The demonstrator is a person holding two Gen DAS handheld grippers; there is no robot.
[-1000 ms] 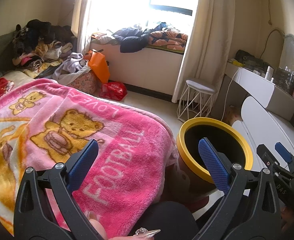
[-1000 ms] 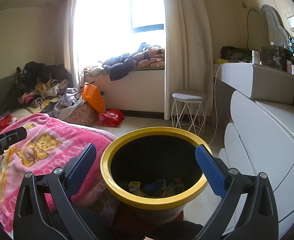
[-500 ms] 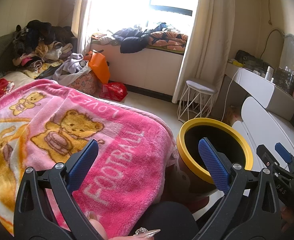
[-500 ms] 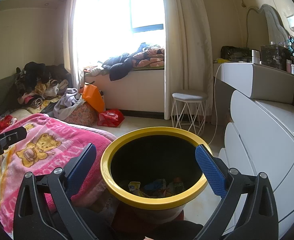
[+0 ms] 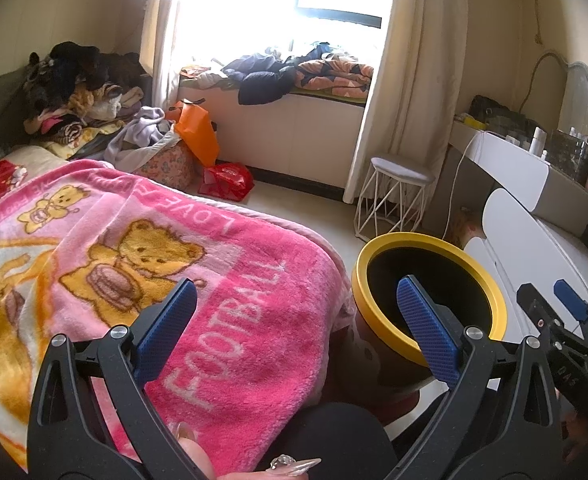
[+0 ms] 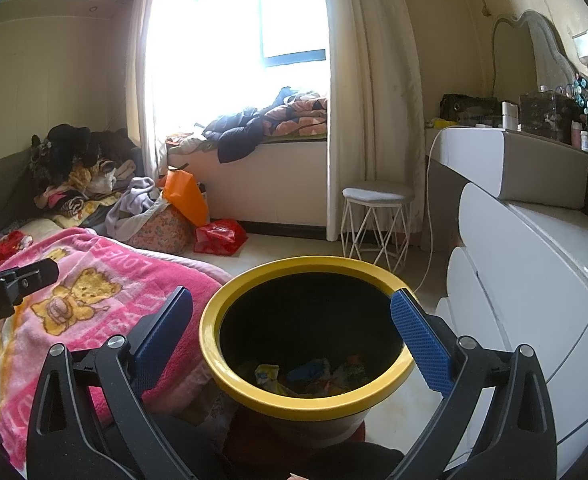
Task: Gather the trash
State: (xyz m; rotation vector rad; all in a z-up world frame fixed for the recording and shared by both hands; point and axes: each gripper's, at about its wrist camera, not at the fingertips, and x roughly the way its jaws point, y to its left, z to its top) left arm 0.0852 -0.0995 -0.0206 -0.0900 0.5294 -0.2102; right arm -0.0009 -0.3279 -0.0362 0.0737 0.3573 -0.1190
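A round bin with a yellow rim (image 6: 253,396) stands on the floor beside the bed. Several crumpled wrappers (image 6: 306,374) lie at its bottom. My right gripper (image 6: 291,320) is open and empty, held just above the bin's mouth. The bin (image 5: 490,292) also shows in the left wrist view at the right. My left gripper (image 5: 296,306) is open and empty, over the edge of the pink teddy-bear blanket (image 5: 141,264). The right gripper (image 5: 566,320) shows at that view's far right edge.
A white wire stool (image 6: 378,220) stands by the curtain. A white dresser (image 6: 534,280) runs along the right. A red bag (image 6: 219,236), an orange bag (image 6: 185,196) and a heap of clothes (image 6: 77,176) lie by the window seat.
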